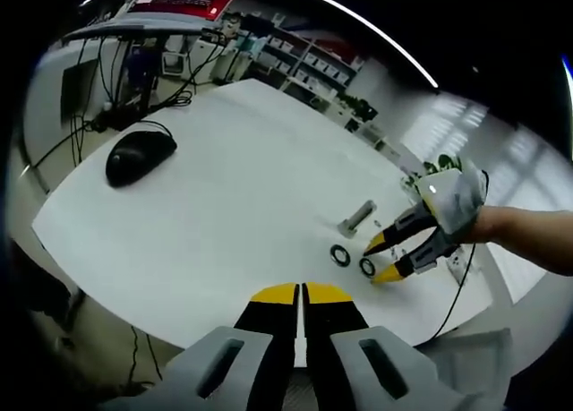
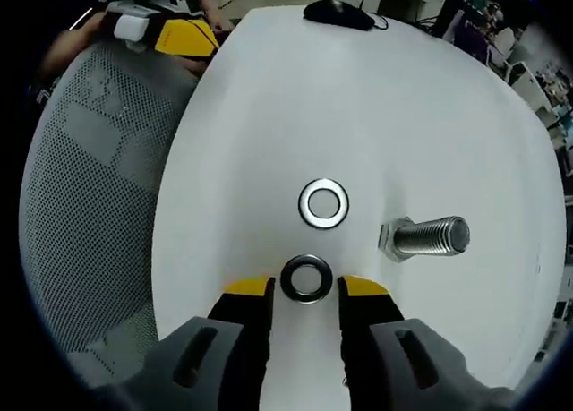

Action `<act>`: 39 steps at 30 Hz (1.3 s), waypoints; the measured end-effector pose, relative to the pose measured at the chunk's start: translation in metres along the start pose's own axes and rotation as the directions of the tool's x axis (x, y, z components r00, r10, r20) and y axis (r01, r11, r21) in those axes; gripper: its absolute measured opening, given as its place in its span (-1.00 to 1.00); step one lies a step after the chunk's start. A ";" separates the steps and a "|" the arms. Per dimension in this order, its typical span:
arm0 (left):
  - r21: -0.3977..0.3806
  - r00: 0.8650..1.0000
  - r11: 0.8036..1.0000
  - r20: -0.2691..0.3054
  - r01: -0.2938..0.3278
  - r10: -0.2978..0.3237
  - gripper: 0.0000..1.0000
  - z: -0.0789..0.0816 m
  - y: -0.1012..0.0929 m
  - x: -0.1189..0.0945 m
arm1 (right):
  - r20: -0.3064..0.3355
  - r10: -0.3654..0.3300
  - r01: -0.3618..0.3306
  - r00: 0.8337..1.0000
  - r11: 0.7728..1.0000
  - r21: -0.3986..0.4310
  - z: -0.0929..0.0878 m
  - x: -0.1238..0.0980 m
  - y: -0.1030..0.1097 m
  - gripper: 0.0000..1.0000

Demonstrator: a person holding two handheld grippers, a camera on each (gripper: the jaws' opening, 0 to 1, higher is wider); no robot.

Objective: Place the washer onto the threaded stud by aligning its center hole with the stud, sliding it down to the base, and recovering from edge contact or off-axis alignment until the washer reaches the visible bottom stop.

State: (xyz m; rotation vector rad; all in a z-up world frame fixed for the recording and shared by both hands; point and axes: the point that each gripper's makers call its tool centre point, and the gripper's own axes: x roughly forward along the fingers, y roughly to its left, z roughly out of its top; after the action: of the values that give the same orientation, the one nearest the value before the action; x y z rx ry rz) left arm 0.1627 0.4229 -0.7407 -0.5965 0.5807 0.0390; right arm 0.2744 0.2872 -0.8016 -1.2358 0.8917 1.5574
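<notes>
Right gripper view: flat round washer (image 2: 307, 278) between spread tongs (image 2: 306, 289).

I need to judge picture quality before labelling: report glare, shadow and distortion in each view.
Left gripper view: strong fisheye bending of the table edge, a bright curved ceiling light streak, washers small but sharp. Right gripper view: even light, glare on the bright washer and on the bolt, soft shadows, and the dark washer crisp between the right gripper jaws.

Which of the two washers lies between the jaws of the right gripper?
The darker washer, lying between the open right gripper tips; the brighter washer lies farther away.
</notes>
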 end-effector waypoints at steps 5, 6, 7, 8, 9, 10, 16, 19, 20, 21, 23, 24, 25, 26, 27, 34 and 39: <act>-0.002 1.000 1.000 0.003 -0.002 0.002 -1.00 0.000 0.000 0.000 | -0.026 -0.004 0.004 1.000 1.000 0.006 0.003 0.002 0.001 -0.49; -0.002 1.000 1.000 0.001 -0.001 0.001 -1.00 0.000 0.001 0.000 | -0.028 -0.003 0.004 1.000 1.000 0.005 0.002 0.002 0.001 -0.50; -0.002 1.000 1.000 -0.005 -0.001 0.001 -1.00 -0.001 0.001 0.000 | -0.030 -0.002 0.002 1.000 1.000 0.002 0.001 0.001 0.000 -0.50; -0.002 1.000 1.000 -0.004 0.000 0.000 -1.00 -0.001 0.001 0.000 | -0.029 -0.001 0.001 1.000 1.000 0.004 0.001 0.001 0.000 -0.51; -0.004 1.000 1.000 0.003 0.000 0.001 -1.00 0.000 0.001 0.000 | -0.031 0.000 0.000 1.000 1.000 0.009 0.001 0.001 -0.001 -0.51; -0.005 1.000 1.000 0.009 0.000 0.000 -1.00 0.001 0.000 0.000 | -0.032 0.000 0.000 0.999 1.000 0.009 0.001 0.001 -0.001 -0.51; -0.001 1.000 1.000 0.006 -0.004 0.004 -1.00 0.001 0.001 0.000 | -0.021 -0.004 0.004 1.000 1.000 0.012 0.001 0.000 -0.001 -0.52; 0.001 1.000 1.000 0.006 -0.005 0.005 -1.00 0.001 0.001 -0.001 | 0.008 0.000 0.000 1.000 1.000 0.018 0.001 0.000 -0.001 -0.53; 0.001 1.000 1.000 0.005 -0.004 0.004 -1.00 0.001 0.000 0.000 | 0.021 -0.005 0.005 1.000 1.000 0.026 0.001 0.000 -0.002 -0.53; 0.002 1.000 1.000 0.003 -0.004 0.004 -1.00 0.001 0.000 0.000 | 0.029 -0.011 0.010 1.000 0.999 0.040 0.001 0.000 -0.002 -0.53; 0.003 1.000 1.000 0.003 -0.005 0.005 -1.00 0.001 0.001 0.000 | 0.038 -0.024 0.022 0.999 0.999 0.042 0.001 -0.001 -0.002 -0.53; 0.002 1.000 1.000 0.004 -0.006 0.006 -1.00 0.001 0.000 0.000 | 0.041 -0.027 0.025 0.999 0.999 0.042 0.001 -0.001 -0.002 -0.53; 0.001 1.000 1.000 0.005 -0.006 0.006 -1.00 0.001 0.000 0.000 | 0.042 -0.033 0.031 0.999 0.999 0.040 0.001 -0.001 -0.003 -0.53; 0.001 1.000 1.000 0.005 -0.006 0.006 -1.00 0.001 0.001 0.000 | 0.039 -0.038 0.037 0.999 0.999 0.039 0.000 -0.001 -0.004 -0.54; 0.001 1.000 1.000 0.004 -0.006 0.006 -1.00 0.001 0.001 0.000 | 0.040 -0.042 0.040 0.998 0.998 0.041 0.000 -0.002 -0.004 -0.54; 0.000 1.000 1.000 0.003 -0.008 0.008 -1.00 0.001 0.001 0.000 | 0.053 -0.050 0.047 0.997 0.998 0.050 0.002 -0.013 -0.007 -0.54; 0.000 1.000 1.000 0.003 -0.008 0.008 -1.00 0.001 0.001 0.000 | 0.062 -0.059 0.055 0.996 0.997 0.056 0.006 -0.020 -0.012 -0.54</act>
State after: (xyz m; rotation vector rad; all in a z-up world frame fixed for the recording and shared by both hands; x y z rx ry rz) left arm 0.1632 0.4243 -0.7406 -0.5940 0.5806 0.0478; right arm 0.2857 0.2917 -0.7812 -1.1572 0.8456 1.5091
